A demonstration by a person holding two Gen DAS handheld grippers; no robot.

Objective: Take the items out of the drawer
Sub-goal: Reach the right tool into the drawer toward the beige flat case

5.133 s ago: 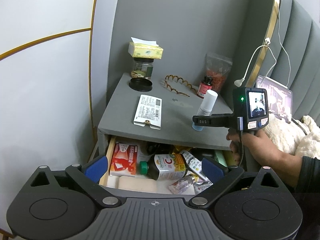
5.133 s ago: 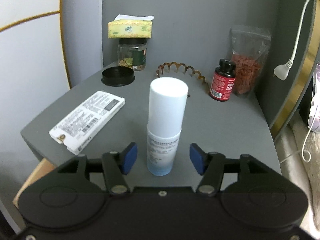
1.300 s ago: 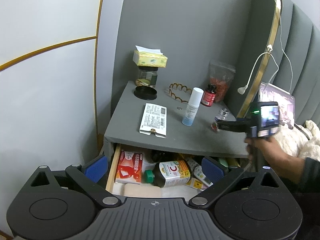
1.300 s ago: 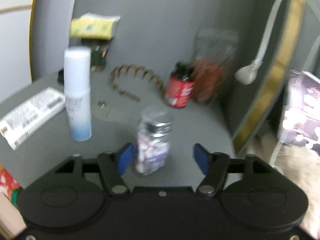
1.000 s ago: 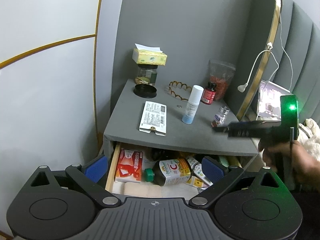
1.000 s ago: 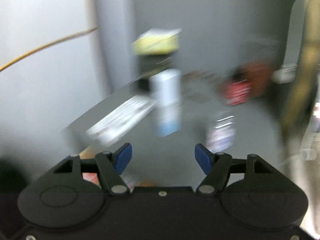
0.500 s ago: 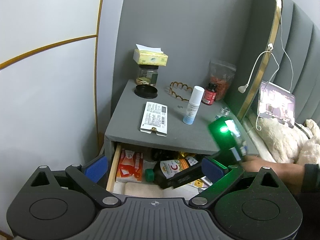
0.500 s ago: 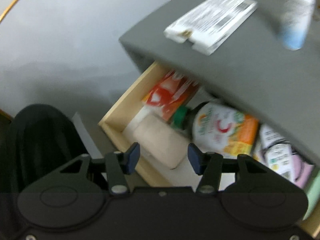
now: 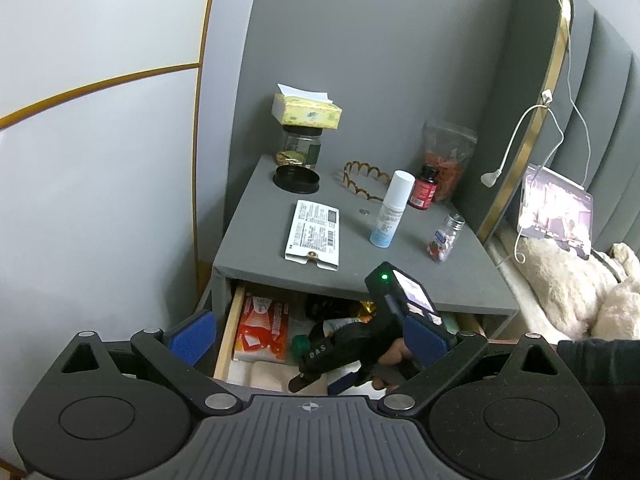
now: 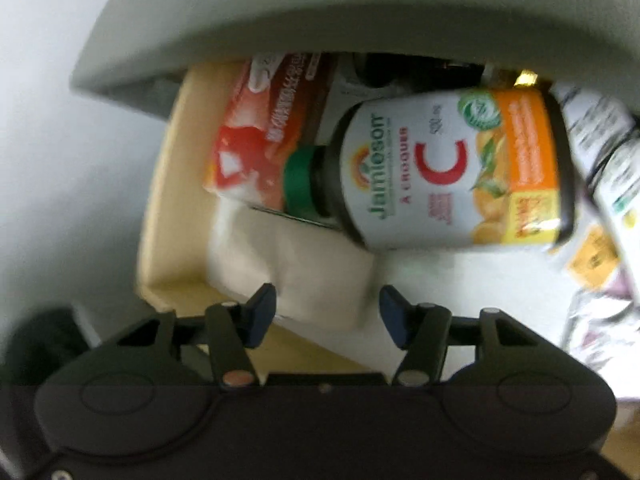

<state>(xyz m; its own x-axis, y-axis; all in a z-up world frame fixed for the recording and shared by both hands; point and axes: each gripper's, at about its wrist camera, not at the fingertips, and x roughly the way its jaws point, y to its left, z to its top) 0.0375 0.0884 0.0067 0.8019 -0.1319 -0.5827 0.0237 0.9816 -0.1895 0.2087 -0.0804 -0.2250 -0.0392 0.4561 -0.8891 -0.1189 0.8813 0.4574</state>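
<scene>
The right gripper (image 10: pixel 326 312) is tilting down into the open drawer (image 10: pixel 176 184), probably lining up the next pick. Its jaws are opening, about halfway, with nothing clamped, just the beige pack (image 10: pixel 296 264) showing between them. The vitamin C bottle (image 10: pixel 448 168) is lying on its side at about 1 o'clock, just beyond the tips. The left gripper (image 9: pixel 310 330) is hanging back, wide open and empty.
</scene>
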